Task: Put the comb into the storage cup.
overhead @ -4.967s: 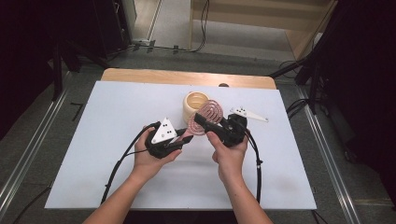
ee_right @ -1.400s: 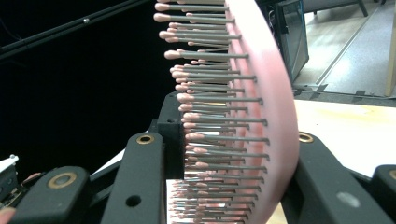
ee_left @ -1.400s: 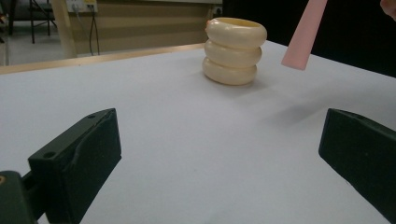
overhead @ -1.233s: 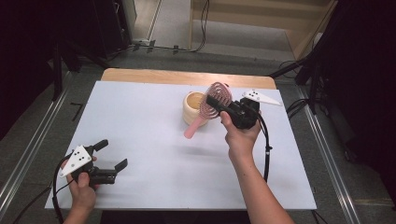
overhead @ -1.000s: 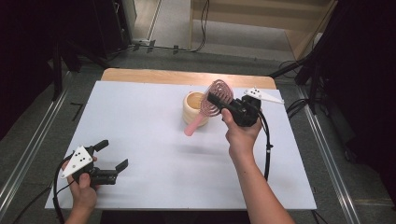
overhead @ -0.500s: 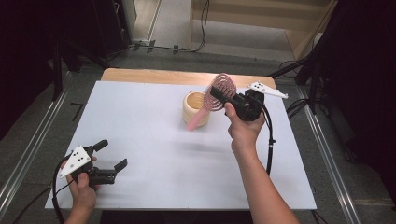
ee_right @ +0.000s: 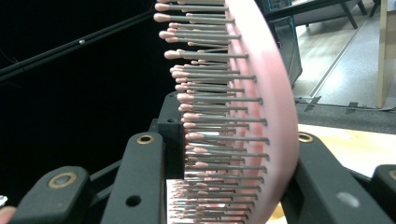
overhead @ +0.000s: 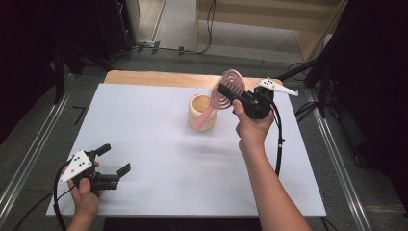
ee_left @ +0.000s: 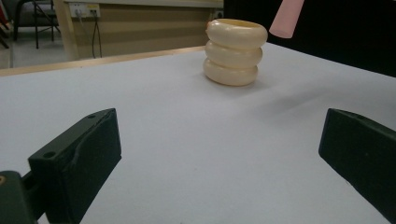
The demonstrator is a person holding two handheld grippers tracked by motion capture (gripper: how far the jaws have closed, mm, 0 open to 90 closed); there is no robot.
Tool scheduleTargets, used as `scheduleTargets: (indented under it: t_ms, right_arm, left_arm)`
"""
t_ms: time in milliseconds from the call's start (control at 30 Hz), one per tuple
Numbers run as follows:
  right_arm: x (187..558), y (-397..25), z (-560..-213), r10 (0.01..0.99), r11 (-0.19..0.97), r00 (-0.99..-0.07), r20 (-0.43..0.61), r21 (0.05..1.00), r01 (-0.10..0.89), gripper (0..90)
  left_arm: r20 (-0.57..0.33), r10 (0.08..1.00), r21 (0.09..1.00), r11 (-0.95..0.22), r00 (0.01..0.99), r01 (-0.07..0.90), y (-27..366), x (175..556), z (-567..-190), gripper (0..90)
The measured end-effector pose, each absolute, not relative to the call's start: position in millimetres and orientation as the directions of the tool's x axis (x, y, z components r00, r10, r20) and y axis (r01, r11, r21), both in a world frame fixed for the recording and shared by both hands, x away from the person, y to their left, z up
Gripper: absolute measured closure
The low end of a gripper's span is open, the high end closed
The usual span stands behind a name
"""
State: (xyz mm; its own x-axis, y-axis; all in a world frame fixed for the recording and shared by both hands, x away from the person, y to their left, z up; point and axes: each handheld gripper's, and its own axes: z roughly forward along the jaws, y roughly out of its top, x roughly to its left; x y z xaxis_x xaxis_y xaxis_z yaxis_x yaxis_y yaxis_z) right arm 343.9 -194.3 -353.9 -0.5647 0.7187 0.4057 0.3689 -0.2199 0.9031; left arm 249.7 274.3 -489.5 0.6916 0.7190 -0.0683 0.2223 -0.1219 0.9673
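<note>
A pink round hairbrush (overhead: 227, 90) hangs tilted in the air, and my right gripper (overhead: 231, 92) is shut on its bristled head (ee_right: 261, 116). Its handle (overhead: 204, 116) slants down toward a cream ribbed cup (overhead: 202, 111) standing at the back middle of the white table. In the left gripper view the handle's tip (ee_left: 286, 17) floats above and beside the cup (ee_left: 235, 51), outside its rim. My left gripper (overhead: 114, 159) rests near the front left corner, far from the cup, open and holding nothing (ee_left: 219, 149).
The white tabletop (overhead: 144, 125) has a wooden strip (overhead: 144, 77) along its far edge. Metal rails run down both sides on the floor. A black cable (overhead: 278, 139) trails from the right gripper along the forearm. Dark stands and cables lie beyond the table.
The right gripper has raised the brush and carried it back and right, swinging the handle down over the cup. The left gripper, earlier at the centre, now sits at the front left.
</note>
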Motion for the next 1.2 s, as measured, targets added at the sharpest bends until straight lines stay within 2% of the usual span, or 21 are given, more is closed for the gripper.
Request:
scheduleTargets:
  t_ms: [1200]
  right_arm:
    - [368.6,-202.4,-335.9,0.74,-0.24,-0.538,0.403,0.906,0.348,62.3]
  left_arm:
    - [-0.073,0.72,0.968,-0.114,0.69,0.222,275.3,249.6,-489.5,0.0]
